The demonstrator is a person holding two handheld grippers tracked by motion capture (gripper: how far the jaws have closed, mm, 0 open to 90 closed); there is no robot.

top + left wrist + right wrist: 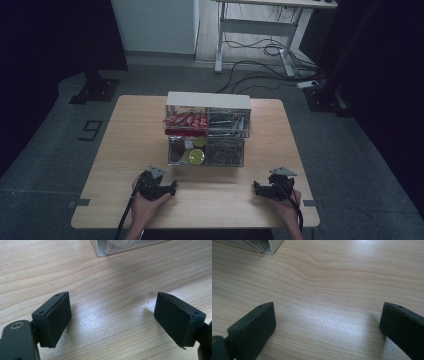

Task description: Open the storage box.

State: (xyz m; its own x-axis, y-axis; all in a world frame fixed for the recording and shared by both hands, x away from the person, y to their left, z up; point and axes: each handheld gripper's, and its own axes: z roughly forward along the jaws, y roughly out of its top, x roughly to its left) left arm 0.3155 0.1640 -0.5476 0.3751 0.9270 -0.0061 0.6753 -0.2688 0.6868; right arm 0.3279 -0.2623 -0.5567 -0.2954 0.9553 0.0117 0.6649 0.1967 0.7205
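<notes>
Nothing looks started: the left tool [172, 188] at seven o'clock and the right tool [256, 188] at five o'clock both rest on the bench [125, 150] with jaws wide apart and empty. The clear organizer [207, 130], stocked with red packets [186, 120], stands untouched at twelve o'clock. No writing is legible.

A lab: floor cables [260, 65] (dark curtains [55, 35]), adjustable desk [260, 25].

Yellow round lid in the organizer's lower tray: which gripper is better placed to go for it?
Left, likely. The left gripper sits nearly below the yellow lid; the right gripper is farther off. Both open.
</notes>
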